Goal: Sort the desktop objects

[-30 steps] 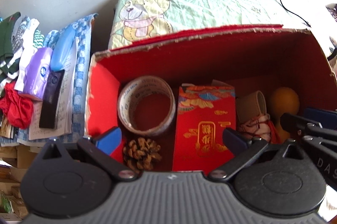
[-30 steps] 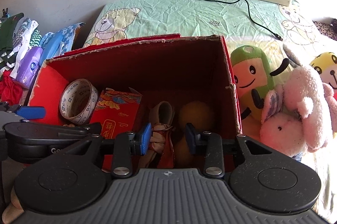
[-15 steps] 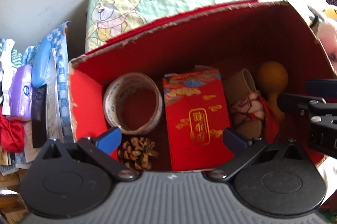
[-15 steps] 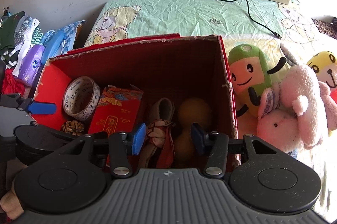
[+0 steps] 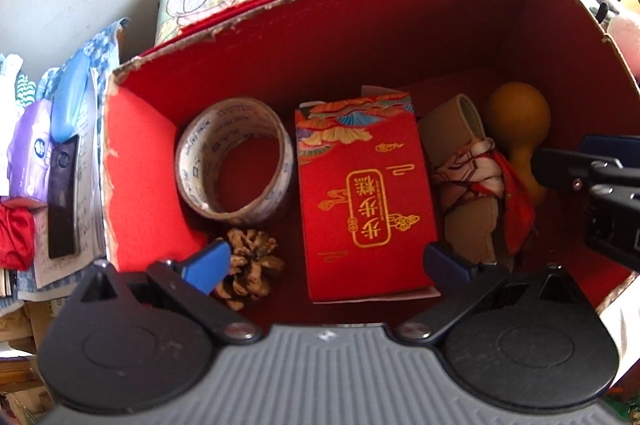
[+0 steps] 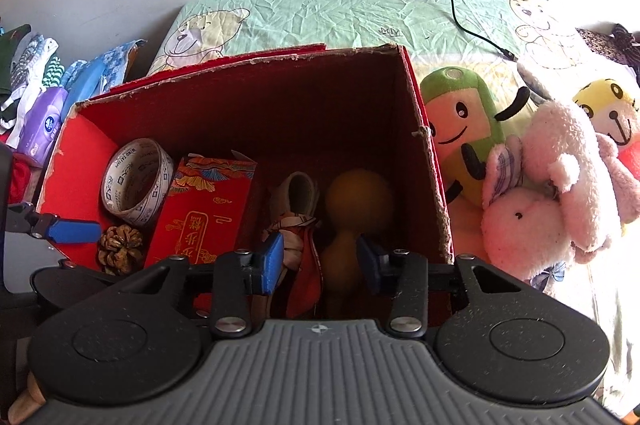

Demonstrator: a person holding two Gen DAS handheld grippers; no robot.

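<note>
The gourd (image 6: 352, 209) stands at the right end of the red box (image 6: 256, 93), its neck straight ahead between the spread fingers of the right claw (image 6: 320, 259), which grips nothing; I judge it is lined up there to pinch the narrow neck. The left claw (image 5: 326, 259), wide open and empty, hangs over the envelope (image 5: 360, 197), with the cone (image 5: 248, 267) by its left finger and the tape (image 5: 236, 161) beyond.

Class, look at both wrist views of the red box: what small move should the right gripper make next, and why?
Probably lower the right gripper a little further and then close. Its jaws are open and straddle the narrow neck of the gourd in the red box, not yet gripping it. The left gripper hangs open over the red envelope.
</note>
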